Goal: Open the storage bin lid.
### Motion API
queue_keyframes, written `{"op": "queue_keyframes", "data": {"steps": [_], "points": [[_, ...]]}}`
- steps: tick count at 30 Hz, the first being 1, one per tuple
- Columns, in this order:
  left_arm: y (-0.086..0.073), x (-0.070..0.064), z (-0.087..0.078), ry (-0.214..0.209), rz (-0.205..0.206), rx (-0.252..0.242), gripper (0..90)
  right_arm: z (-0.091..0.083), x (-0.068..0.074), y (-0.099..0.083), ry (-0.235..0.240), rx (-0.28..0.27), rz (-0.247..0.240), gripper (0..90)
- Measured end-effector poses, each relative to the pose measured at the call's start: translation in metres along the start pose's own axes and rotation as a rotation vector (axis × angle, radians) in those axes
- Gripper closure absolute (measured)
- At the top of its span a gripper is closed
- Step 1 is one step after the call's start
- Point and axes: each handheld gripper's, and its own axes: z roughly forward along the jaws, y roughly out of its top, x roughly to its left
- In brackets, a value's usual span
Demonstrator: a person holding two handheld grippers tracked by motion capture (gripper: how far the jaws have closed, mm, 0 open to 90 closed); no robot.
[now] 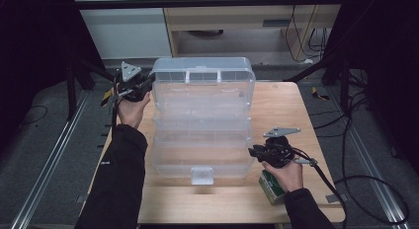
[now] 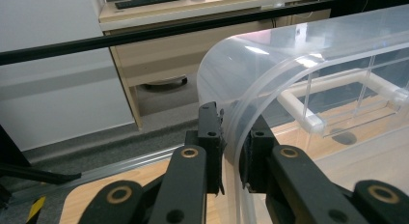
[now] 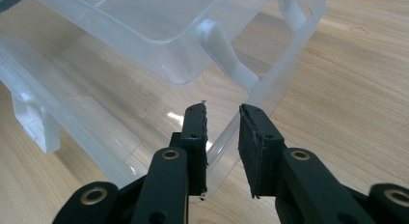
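Clear plastic box (image 1: 202, 123) on desk (image 1: 281, 108), lid up. Left gripper (image 2: 232, 151) fingers clamp lid's far-left rim; right gripper (image 3: 223, 137) fingers open round near-right wall. Closing looks undone.

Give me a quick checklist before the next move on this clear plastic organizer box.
1. Left gripper clamped on the rim of the lid: ok, jaws pinch it from both sides.
2. Right gripper holding the box base: not ok, jaws open astride its rim at the corner.
3. Lid raised: ok.
4. Front latch free: ok, it hangs loose.
5. Green packet clear of the box: ok, it lies under the right hand.
6. Compartments empty: cannot tell.
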Motion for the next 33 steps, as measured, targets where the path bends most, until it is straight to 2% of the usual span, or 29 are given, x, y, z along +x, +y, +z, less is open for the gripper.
{"op": "queue_keyframes", "data": {"steps": [15,23,33], "points": [[0.002,0.004,0.023,0.018,-0.018,0.009,82.9,0.0,0.0,0.0,0.003,0.005,0.0,72.8],[-0.001,0.007,0.037,0.024,-0.069,0.007,83.9,0.0,0.0,0.0,0.002,0.004,-0.002,72.7],[-0.001,0.008,0.043,0.027,-0.07,0.019,84.3,0.0,0.001,0.001,-0.004,0.004,-0.005,72.8]]}}
